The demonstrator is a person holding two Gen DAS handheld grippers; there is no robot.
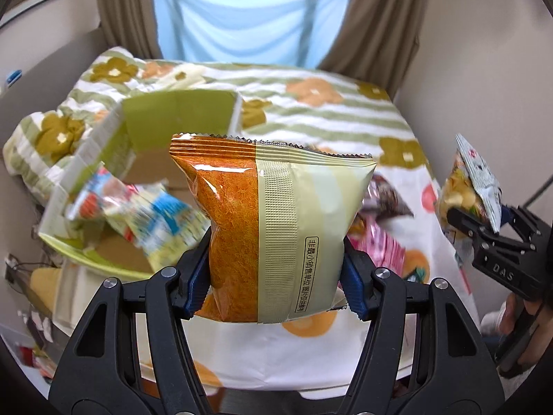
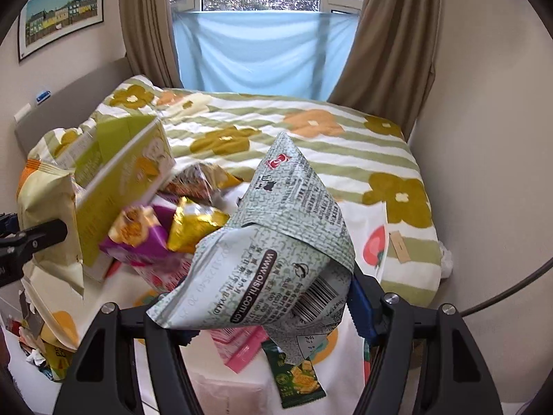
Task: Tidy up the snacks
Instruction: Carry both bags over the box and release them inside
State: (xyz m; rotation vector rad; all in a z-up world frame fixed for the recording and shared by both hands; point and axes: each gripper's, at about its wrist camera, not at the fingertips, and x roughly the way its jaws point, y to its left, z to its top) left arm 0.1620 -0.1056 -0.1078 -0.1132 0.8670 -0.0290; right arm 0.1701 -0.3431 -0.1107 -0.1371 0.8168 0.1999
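Transport is the step in hand: our left gripper (image 1: 276,276) pinches an orange-and-cream foil packet (image 1: 266,228), our right gripper (image 2: 273,314) clamps a pale-green printed pouch (image 2: 276,256), both above the bed; next we need the green cardboard box (image 1: 145,145).

A box (image 1: 145,159) lies on the bed (image 1: 311,110) (loose snack packets (image 2: 166,231) right of it).
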